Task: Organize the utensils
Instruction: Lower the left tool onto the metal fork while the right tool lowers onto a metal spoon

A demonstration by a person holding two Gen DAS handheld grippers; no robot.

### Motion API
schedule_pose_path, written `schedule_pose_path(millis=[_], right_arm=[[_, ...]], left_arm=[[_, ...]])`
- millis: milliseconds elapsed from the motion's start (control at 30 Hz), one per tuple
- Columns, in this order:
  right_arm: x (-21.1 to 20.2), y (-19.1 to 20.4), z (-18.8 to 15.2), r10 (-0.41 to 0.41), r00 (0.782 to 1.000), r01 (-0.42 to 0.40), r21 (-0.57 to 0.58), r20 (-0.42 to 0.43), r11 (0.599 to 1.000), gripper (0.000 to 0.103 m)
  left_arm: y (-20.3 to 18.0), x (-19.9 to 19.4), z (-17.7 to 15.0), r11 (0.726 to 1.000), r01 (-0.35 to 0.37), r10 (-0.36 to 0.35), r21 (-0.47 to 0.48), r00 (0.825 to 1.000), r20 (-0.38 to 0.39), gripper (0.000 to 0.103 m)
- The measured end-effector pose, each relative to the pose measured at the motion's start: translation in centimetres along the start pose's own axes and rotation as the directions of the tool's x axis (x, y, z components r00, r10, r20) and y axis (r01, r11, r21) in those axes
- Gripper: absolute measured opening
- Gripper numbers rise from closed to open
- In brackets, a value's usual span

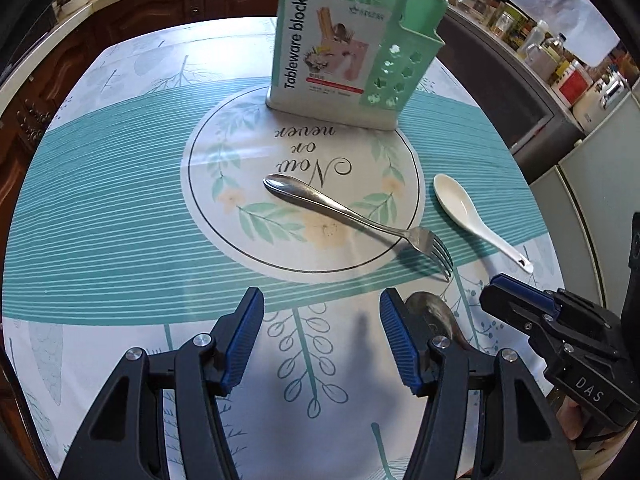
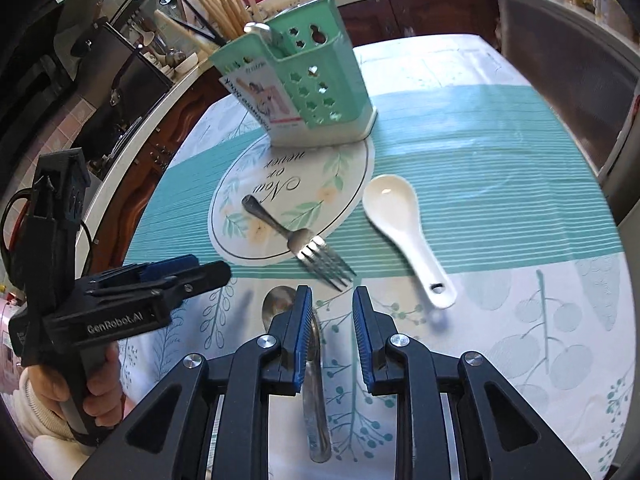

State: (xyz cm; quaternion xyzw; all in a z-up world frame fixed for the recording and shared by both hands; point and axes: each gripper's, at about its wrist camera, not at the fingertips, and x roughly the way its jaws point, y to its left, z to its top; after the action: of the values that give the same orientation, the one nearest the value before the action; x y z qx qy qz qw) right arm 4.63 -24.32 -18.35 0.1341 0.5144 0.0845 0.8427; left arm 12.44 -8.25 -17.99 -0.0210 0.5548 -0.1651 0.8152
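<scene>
On the near part of the patterned tablecloth (image 2: 460, 128), a metal spoon (image 2: 316, 380) lies under the right gripper (image 2: 328, 308), whose jaws stand a little apart and empty, the handle running between them but below, untouched as far as I can tell. The left gripper (image 1: 322, 312) hangs half open over bare cloth, holding nothing. A fork (image 1: 352, 216) lies across the printed circle, a white ceramic spoon (image 1: 472, 216) to its right, and the green holder (image 1: 348, 44) stands at the far side.

The step in hand looks like picking up the metal spoon: lower the right jaws so both pads straddle the thin handle, close squarely, then lift level.

The right wrist view shows the spoon's whole length and 1 metal utensil already standing in the holder; the left view catches only the spoon's bowl behind its own finger, but shows the holder's label face-on.
</scene>
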Motion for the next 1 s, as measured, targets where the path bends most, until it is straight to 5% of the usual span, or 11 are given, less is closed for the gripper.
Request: schedule_pose_path(millis=[267,500,667,833,1000], right_arm=[[2.1,1.4,0.8,0.024,0.999,-0.024,-0.024,-0.031,0.999,0.021],[3.0,1.3,1.0,0.03,0.998,-0.031,-0.017,-0.05,0.999,0.022],[3.3,1.0,0.9,0.035,0.997,-0.036,-0.011,-0.064,0.999,0.022],[3.7,1.4,0.7,0.043,0.996,-0.044,-0.021,-0.076,0.999,0.022],[3.8,1.6,0.5,0.047,0.996,-0.05,-0.026,-0.074,0.998,0.022]], left_arm=[[-1.1,1.3,0.6,0.99,-0.072,0.069,0.119,0.997,0.024,0.058],[-3.0,2.8,1.7,0.93,-0.102,0.09,0.354,0.995,0.049,0.06],[-5.3,3.0,2.4,0.838,-0.162,0.128,0.521,0.987,0.101,0.061],[-7.2,3.8,3.1,0.739,-0.146,0.106,0.658,0.989,0.099,0.061],[-8.5,4.6,4.6,0.693,-0.057,0.061,0.719,0.998,0.02,0.06]])
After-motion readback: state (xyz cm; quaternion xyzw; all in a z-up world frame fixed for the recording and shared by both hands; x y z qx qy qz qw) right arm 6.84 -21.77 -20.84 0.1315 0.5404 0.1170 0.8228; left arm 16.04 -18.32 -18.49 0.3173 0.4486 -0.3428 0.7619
